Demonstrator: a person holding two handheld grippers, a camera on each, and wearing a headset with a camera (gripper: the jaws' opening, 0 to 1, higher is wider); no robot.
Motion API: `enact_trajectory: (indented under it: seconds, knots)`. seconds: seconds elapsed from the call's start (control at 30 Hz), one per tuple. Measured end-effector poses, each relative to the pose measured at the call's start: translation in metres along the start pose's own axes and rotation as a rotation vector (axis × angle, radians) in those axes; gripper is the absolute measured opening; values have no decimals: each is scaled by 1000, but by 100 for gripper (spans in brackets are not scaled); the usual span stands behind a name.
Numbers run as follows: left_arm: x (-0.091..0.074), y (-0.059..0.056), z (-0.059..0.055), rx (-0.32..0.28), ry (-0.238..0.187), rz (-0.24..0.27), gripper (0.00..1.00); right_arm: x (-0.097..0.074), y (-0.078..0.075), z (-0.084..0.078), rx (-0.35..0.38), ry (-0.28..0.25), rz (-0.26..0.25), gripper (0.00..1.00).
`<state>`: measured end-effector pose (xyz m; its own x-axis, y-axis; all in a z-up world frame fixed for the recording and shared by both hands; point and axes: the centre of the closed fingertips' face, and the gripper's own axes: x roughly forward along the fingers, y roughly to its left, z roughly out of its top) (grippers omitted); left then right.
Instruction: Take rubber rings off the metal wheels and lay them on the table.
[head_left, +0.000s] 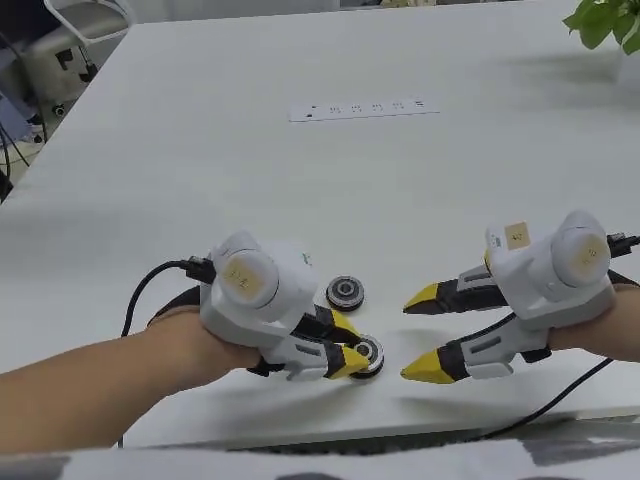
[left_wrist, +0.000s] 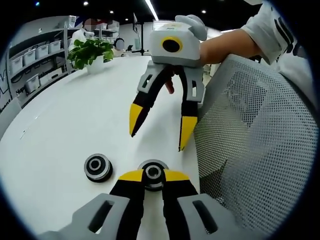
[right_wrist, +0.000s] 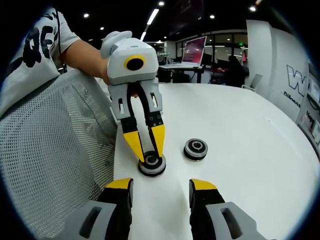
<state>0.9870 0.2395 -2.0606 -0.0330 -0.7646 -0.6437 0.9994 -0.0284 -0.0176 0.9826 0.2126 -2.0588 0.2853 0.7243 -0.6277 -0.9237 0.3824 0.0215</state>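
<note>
Slippage threatens: your left hand-held gripper (head_left: 350, 348) pinches the near wheel (head_left: 369, 356) by the bench's (head_left: 300, 190) near edge, right hand-held gripper (head_left: 410, 338) open beside it. Tug crookedly and the wheel may roll off.

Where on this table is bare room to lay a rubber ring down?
The widest bare patch lies between the power strip and the far wheel. Bare table also lies between the right gripper and the plant. It is crowded at the near edge: the left gripper grips the near wheel, and the open right gripper faces it.
</note>
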Motion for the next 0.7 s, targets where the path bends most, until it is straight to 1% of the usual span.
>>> enact_trajectory:
  seconds: [0.03,0.1,0.4,0.5,0.7]
  knots:
    - [0,0,0,4,3,1,8,0,0,0,-2,1,0,43]
    - [1,0,-1,40,11,5,8,1,1,1,-4,1,3,43]
    - [1,0,0,62,14,13,8,3,2,9,-28,10,19,42]
    - [2,0,-1,69,16,12,8,6,4,12,-25,14,35,41]
    - [1,0,-1,64,13,14,8,14,6,18,-50,28,59,39]
